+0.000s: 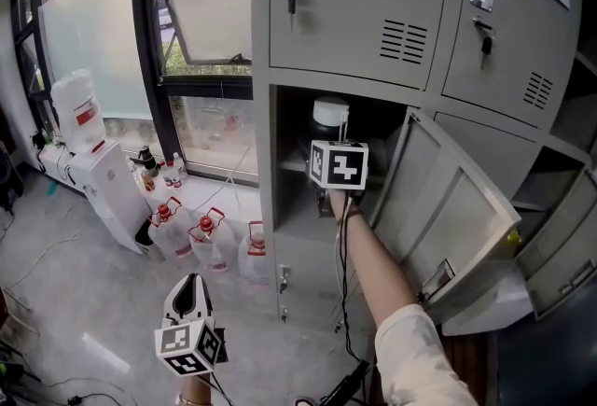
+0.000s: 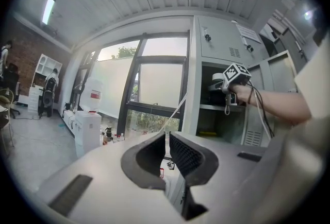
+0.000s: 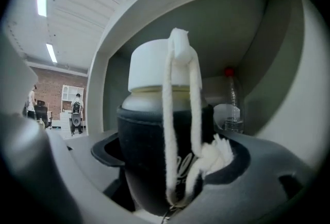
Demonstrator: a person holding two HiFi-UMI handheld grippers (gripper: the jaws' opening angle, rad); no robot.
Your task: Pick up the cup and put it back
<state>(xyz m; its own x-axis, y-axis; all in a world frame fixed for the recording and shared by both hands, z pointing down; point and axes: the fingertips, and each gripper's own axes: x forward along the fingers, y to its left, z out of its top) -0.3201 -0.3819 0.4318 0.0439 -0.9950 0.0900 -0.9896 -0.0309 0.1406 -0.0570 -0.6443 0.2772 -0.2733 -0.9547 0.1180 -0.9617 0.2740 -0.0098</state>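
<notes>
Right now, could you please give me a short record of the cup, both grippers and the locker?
Cup: black sleeve, white lid, white cord; upright in the open locker compartment
Right gripper: jaws closed on the cup's sleeve
Left gripper: low, outside the locker, jaws nearly together, empty
Behind cup: clear bottle, red cap
Locker door: swung open
Cup resting or lifted: cannot tell

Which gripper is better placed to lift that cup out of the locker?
Right. The right gripper grips the cup inside the locker; the left gripper hangs low outside it, jaws nearly together, empty.
</notes>
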